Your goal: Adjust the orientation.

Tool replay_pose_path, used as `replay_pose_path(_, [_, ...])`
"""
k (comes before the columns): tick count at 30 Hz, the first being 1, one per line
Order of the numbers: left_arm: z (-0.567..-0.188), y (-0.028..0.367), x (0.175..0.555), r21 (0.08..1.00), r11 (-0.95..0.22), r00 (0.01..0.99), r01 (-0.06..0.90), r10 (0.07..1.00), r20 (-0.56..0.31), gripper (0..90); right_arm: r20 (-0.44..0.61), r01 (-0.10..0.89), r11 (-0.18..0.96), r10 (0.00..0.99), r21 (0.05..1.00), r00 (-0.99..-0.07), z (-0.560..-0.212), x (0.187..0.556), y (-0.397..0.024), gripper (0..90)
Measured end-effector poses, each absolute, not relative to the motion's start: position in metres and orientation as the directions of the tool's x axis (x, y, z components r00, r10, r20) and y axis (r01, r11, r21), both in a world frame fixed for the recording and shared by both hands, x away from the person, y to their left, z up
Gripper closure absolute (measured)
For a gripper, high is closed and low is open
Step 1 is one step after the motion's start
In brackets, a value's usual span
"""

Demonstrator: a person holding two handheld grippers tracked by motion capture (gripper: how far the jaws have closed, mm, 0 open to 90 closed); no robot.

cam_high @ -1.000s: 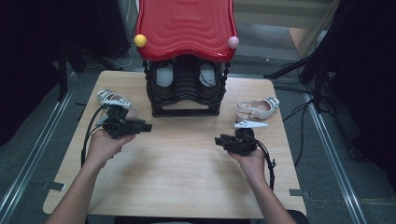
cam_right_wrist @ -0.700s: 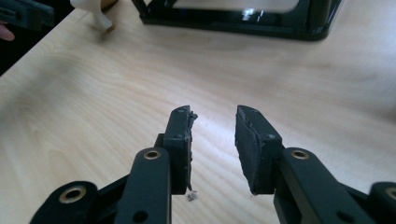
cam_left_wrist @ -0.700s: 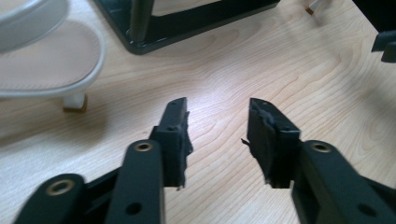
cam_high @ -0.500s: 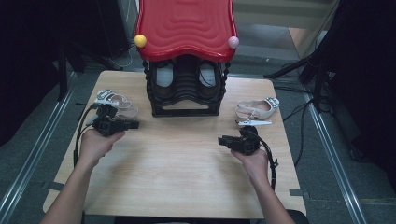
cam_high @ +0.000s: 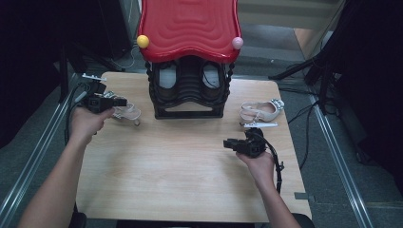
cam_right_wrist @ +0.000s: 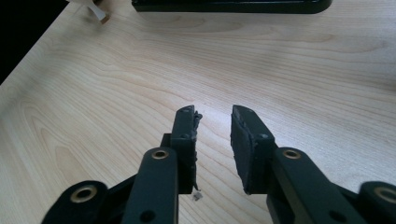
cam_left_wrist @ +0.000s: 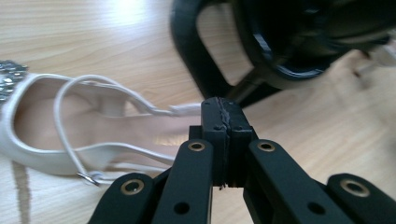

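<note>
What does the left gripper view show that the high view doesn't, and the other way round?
Left gripper view: the left claw has its pads pressed shut, and a metal buckle sits on the sandal's thin strap; I cannot tell whether the strap is pinched. High view: a second sandal lies at the table's right, and a red top carries a yellow ball and a pink ball. Both: the white sandal, the black rack and the wooden table.

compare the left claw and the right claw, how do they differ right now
The left claw has its jaws pressed together with nothing between them, beside the white sandal. The right claw has its jaws apart, above bare table, also empty. Both are black and hand-held.
</note>
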State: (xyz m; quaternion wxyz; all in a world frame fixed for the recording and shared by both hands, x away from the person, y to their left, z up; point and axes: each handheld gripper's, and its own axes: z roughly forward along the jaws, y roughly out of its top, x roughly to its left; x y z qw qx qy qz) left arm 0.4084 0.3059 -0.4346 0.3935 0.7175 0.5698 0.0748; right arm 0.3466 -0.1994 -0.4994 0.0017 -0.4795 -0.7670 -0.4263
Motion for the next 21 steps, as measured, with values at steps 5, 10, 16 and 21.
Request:
replay_pose_path(5, [-0.449, 0.312, 0.420, 0.626, -0.011, 0.289, 0.779, 0.894, -0.343, 90.0, 0.412, 0.738, 0.178, 0.734, 0.651, -0.540, -0.500, 0.347, -0.201, 69.1])
replay_pose_path(10, [-0.468, 0.314, 0.427, 0.608, 0.021, 0.259, 0.794, 0.892, -0.369, 90.0, 0.407, 0.738, 0.190, 0.733, 0.647, -0.546, -0.502, 0.347, -0.199, 68.1])
replay_pose_path(16, [-0.480, 0.311, 0.429, 0.582, 0.005, 0.244, 0.813, 0.905, -0.348, 90.0, 0.413, 0.744, 0.191, 0.732, 0.640, -0.542, -0.503, 0.347, -0.198, 67.3])
replay_pose_path(21, [-0.485, 0.318, 0.426, 0.588, 0.026, 0.236, 0.808, 0.900, -0.365, 90.0, 0.413, 0.746, 0.186, 0.735, 0.640, -0.537, -0.503, 0.347, -0.199, 66.4])
